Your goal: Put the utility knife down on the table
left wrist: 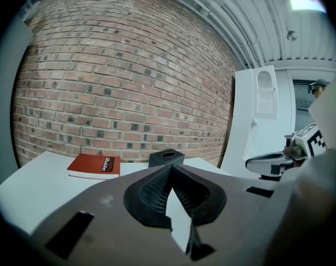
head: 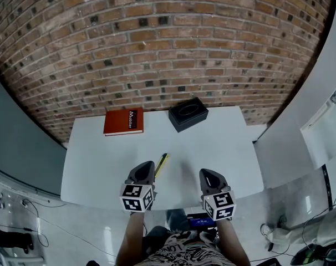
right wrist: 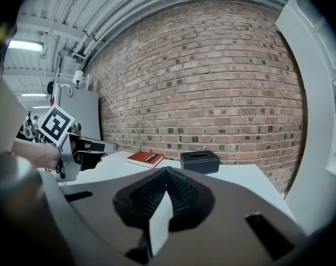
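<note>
The left claw (head: 146,167) and right claw (head: 209,174) are closed, both empty; the utility knife (head: 161,164) lies on the worktop (head: 223,137) just beside the left.

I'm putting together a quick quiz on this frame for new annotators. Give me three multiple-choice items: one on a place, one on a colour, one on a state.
1. Where does the utility knife lie?
A) on the floor
B) on the table, just beside the tip of the left gripper
C) on a shelf

2. What colour is the book at the table's far edge?
A) red
B) green
C) white

3. How do the left gripper's jaws stand?
A) wide apart
B) clamped on the knife
C) closed together, with nothing between them

Answers:
1 B: the head view shows the knife flat on the white tabletop next to that gripper.
2 A: its cover is plainly red in every view.
3 C: the left gripper view shows the pads meeting at the tip, with nothing between them.
</note>
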Available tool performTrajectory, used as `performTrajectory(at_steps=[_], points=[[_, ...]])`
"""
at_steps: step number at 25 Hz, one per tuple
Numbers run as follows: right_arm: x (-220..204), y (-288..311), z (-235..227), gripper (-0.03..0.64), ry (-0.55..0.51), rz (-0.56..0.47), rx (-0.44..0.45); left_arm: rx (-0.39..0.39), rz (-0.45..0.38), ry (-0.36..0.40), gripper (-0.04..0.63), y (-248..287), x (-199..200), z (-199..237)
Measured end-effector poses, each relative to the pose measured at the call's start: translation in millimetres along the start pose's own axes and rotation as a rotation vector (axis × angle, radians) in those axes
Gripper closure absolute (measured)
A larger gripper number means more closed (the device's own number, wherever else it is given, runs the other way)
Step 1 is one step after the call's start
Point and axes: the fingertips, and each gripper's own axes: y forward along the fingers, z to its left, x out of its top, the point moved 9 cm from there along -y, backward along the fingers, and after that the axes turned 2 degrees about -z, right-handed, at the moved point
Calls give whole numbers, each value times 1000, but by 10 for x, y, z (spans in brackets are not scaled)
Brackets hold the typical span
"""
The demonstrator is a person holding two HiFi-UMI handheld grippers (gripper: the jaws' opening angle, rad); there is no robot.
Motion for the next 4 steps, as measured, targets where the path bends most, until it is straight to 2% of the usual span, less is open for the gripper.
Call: performTrajectory(at_steps=[4], points=[[-31, -11, -3, 617, 1, 0, -5, -19, -19, -33, 580, -9, -10, -1]])
